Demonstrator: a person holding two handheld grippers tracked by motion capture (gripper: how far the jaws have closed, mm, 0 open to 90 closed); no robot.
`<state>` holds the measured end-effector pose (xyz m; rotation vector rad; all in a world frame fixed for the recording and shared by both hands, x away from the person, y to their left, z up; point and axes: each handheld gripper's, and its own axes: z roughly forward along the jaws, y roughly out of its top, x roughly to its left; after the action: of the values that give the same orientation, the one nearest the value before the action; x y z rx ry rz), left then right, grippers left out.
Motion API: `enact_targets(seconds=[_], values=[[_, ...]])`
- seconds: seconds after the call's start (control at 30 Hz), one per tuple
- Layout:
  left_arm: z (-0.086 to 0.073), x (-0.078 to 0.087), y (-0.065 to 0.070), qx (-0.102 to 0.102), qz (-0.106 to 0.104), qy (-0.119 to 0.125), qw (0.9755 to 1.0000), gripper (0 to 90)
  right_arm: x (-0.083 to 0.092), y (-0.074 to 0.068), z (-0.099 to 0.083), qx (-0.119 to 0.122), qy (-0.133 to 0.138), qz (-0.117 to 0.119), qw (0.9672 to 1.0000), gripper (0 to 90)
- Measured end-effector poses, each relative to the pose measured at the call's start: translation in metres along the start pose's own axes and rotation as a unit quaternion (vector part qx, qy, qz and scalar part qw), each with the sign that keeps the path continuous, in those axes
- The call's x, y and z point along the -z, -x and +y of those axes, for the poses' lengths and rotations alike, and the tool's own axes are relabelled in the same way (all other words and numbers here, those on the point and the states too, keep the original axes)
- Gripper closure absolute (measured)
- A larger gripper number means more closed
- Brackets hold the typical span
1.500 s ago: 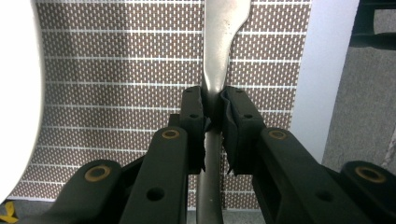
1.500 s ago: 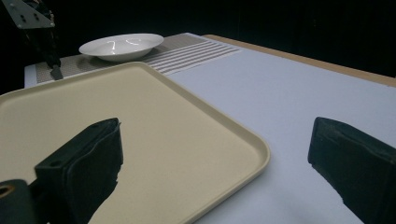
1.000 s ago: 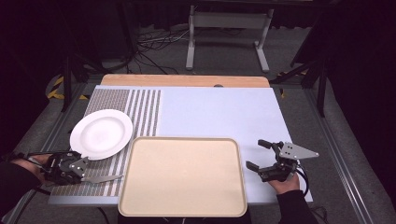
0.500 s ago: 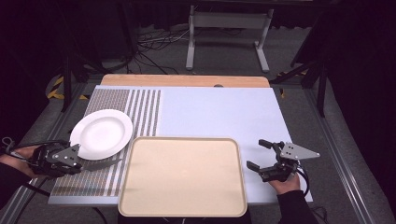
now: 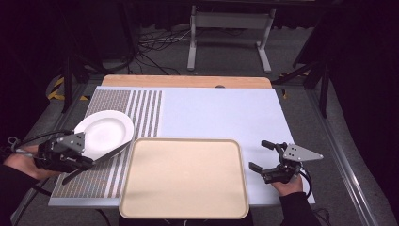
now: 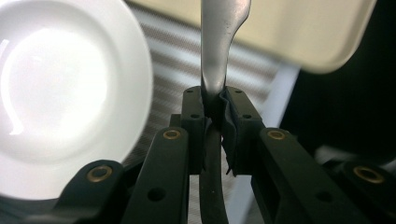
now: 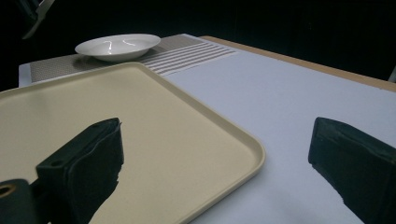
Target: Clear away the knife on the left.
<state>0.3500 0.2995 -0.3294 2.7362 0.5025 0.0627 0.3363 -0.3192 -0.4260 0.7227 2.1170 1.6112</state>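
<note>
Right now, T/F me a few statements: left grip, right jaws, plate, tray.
1. The left gripper is shut on a metal utensil. True.
2. The right gripper holds the plate. False: its jaws stand wide apart with nothing between them, beside the tray.
3. The white plate sits on the striped mat. True.
4. The tray carries the plate. False: its beige surface is bare, and the plate lies off its left far corner.
5. The utensil lies flat on the tray. False: it is clamped in the left gripper, its free end reaching toward the tray's edge.
</note>
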Motion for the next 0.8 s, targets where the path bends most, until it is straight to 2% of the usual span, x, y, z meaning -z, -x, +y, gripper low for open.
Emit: enact_targets(seconds=[0.03, 0.1, 0.13, 0.17, 0.23, 0.3, 0.33, 0.37, 0.4, 0.5, 0.63, 0.67, 0.77, 0.8], values=[[0.004, 0.001, 0.001, 0.015, -0.007, 0.016, 0.9997, 80.2, 0.000, 0.000, 0.000, 0.000, 0.000, 0.000, 1.0000, 4.0], [0.012, 0.002, 0.005, 0.040, -0.013, 0.031, 0.9986, 80.2, -0.001, 0.000, 0.000, 0.001, -0.001, 0.000, 1.0000, 4.0], [0.012, 0.002, 0.005, 0.040, -0.013, 0.031, 0.9986, 80.2, -0.001, 0.000, 0.000, 0.001, -0.001, 0.000, 1.0000, 4.0], [0.015, 0.002, 0.005, 0.047, -0.019, 0.038, 0.9980, 80.2, -0.001, 0.001, 0.000, 0.001, -0.002, 0.001, 1.0000, 4.0], [0.021, 0.002, 0.009, 0.069, -0.019, 0.046, 0.9963, 80.2, -0.001, 0.001, 0.000, 0.001, -0.003, 0.002, 1.0000, 4.0], [0.024, 0.001, 0.008, 0.081, -0.019, 0.046, 0.9955, 80.2, 0.000, 0.000, 0.000, 0.001, -0.002, 0.000, 1.0000, 4.0], [0.026, 0.001, 0.008, 0.093, -0.023, 0.046, 0.9944, 80.3, 0.000, 0.001, 0.000, 0.002, -0.001, -0.001, 1.0000, 4.0], [0.029, 0.000, 0.007, 0.116, -0.028, 0.046, 0.9918, 80.2, 0.000, 0.001, 0.000, 0.002, -0.001, -0.001, 1.0000, 4.0], [0.030, 0.000, 0.007, 0.126, -0.034, 0.050, 0.9902, 80.2, 0.000, 0.001, 0.000, 0.001, -0.004, -0.003, 1.0000, 4.0], [0.036, -0.002, 0.010, 0.143, -0.047, 0.058, 0.9869, 80.2, 0.000, 0.001, 0.000, 0.002, -0.004, -0.006, 1.0000, 4.0], [0.043, -0.006, 0.011, 0.153, -0.043, 0.060, 0.9855, 80.3, 0.001, 0.002, -0.001, 0.000, -0.006, -0.011, 0.9999, 4.0], [0.045, -0.008, 0.012, 0.160, -0.047, 0.060, 0.9842, 80.2, 0.001, 0.002, -0.001, 0.000, -0.006, -0.011, 0.9999, 4.0], [0.050, -0.012, 0.012, 0.172, -0.043, 0.057, 0.9824, 80.2, 0.002, 0.002, 0.000, 0.000, -0.005, -0.015, 0.9999, 4.0], [0.052, -0.013, 0.012, 0.172, -0.040, 0.057, 0.9826, 80.2, 0.002, 0.002, 0.000, 0.000, -0.004, -0.015, 0.9999, 4.0]])
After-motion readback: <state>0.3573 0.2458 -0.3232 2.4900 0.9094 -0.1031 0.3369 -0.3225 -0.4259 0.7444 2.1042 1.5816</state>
